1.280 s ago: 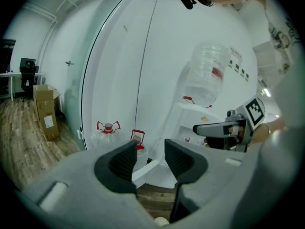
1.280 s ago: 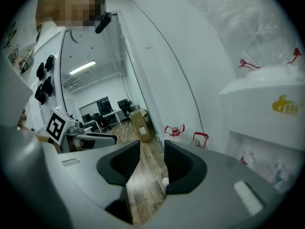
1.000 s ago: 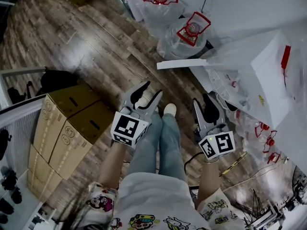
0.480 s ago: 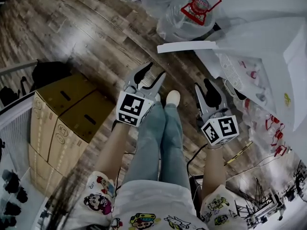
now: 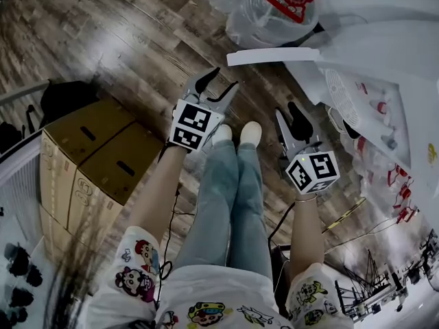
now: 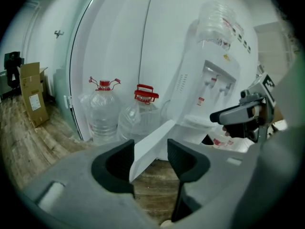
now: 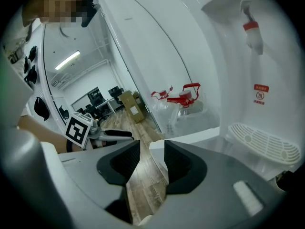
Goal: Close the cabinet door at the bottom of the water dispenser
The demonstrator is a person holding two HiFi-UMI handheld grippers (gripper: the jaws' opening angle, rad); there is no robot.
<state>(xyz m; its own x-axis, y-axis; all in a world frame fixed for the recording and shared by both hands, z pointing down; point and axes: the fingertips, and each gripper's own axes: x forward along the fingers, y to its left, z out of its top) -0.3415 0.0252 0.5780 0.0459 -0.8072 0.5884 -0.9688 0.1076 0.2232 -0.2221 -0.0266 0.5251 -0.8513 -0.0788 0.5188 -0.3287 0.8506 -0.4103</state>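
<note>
White cabinet door [image 5: 274,55] ajar | left gripper [image 5: 221,81] just opening, empty | right gripper [image 5: 288,113] released

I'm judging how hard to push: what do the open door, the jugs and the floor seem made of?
Door: smooth white panel with a thin edge, likely plastic or painted metal. Jugs: clear plastic, see-through walls, red handles. Floor: wood-grain planks with slight sheen; wood or laminate, cannot tell.

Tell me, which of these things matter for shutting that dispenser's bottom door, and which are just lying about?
For the job:
open cabinet door
water dispenser

Just lying about:
water bottles
cardboard boxes
</note>
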